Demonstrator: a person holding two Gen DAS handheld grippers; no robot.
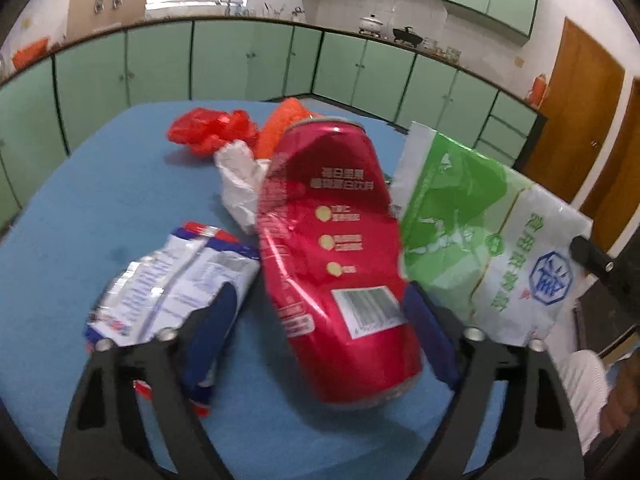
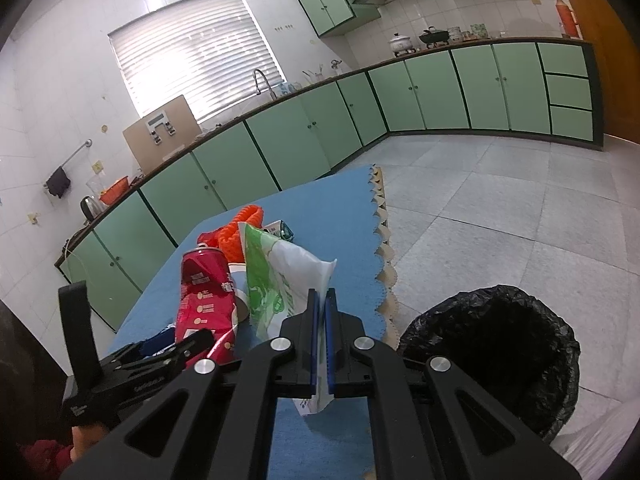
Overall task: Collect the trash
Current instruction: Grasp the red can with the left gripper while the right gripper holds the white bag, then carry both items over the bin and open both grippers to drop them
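A dented red drink can [image 1: 336, 248] sits between the fingers of my left gripper [image 1: 320, 312]; the right pad touches it, the left pad stands apart, so the jaws are open around it. The can also shows in the right wrist view [image 2: 204, 300]. My right gripper [image 2: 321, 300] is shut on a green and white plastic bag [image 2: 280, 280], held above the blue table; the bag also shows in the left wrist view [image 1: 480, 236]. A black-lined trash bin [image 2: 500, 356] stands on the floor to the right, below the table edge.
On the blue tablecloth [image 1: 100, 200] lie a silver and blue snack wrapper [image 1: 172, 284], crumpled white paper [image 1: 240, 188], a red plastic bag [image 1: 208, 128] and an orange knitted item [image 1: 280, 120]. Green kitchen cabinets [image 2: 320, 128] line the walls.
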